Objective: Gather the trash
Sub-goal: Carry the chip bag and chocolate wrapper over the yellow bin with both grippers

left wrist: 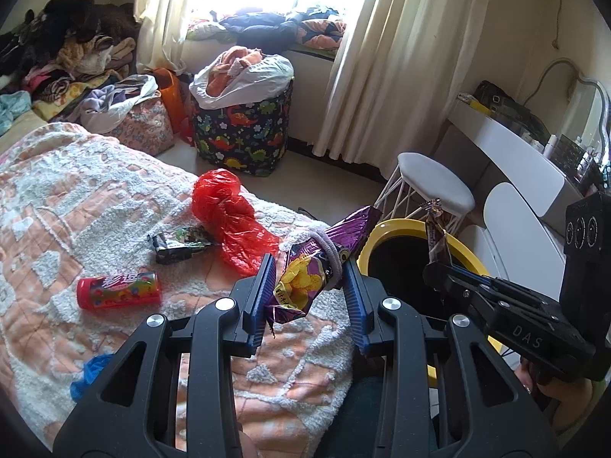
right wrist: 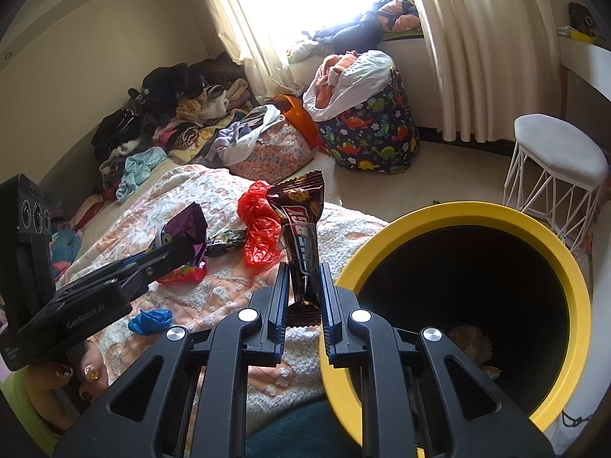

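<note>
Messy bedroom, fuzzy peach-and-white bedspread (left wrist: 95,191) still littered. So a crinkly purple chip bag (left wrist: 305,278) is being pinched in the left gripper (left wrist: 307,290), and a brown foil candy-bar wrapper (right wrist: 301,229) is being clamped upright in the right gripper (right wrist: 302,297). Both are being held just beside the yellow-rimmed round black bin (right wrist: 565,252), so they probably should be carried fully over the opening before being released, otherwise they could be dropped on the rim.

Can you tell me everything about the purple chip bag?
The purple chip bag is shiny, crinkly foil with yellow chips pictured on it. A grey hair tie is wrapped around its scrunched neck. The left hand-held gripper pinches it, lifted above the bed, tilted toward the yellow-rimmed bin.
</note>
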`<state>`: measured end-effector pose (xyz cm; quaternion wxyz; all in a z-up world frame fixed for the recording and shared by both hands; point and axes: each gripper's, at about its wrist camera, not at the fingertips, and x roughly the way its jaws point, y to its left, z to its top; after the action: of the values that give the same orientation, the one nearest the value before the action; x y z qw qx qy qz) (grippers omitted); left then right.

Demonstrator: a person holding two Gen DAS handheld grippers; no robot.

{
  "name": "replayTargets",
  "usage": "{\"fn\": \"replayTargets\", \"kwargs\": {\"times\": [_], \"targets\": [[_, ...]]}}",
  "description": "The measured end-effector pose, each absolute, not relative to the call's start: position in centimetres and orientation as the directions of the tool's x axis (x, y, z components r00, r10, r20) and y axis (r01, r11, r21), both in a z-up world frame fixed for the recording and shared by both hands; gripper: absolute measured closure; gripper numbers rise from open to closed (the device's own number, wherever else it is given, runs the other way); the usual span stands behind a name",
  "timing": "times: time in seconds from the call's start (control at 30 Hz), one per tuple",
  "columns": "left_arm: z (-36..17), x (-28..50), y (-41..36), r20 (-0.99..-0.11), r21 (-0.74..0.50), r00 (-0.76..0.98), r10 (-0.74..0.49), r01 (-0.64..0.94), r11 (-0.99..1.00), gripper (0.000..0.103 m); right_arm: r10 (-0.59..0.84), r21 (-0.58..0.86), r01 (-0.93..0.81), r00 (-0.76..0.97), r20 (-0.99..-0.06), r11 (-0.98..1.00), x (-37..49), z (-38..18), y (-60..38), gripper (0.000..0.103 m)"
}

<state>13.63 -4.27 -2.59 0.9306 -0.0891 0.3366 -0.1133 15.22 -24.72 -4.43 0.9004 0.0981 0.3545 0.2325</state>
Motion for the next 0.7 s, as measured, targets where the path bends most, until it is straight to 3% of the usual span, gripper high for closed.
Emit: {"fn": "replayTargets", "kwargs": {"times": [0.7], "targets": [[-2.7,13.1,-8.4,-0.616,-0.202,0.722,-0.315,0.242,0.949,0.075,0.441,0.378,-0.256,0.695,-0.568,0.89,15.5,-4.4,-29.1,0.088]]}}
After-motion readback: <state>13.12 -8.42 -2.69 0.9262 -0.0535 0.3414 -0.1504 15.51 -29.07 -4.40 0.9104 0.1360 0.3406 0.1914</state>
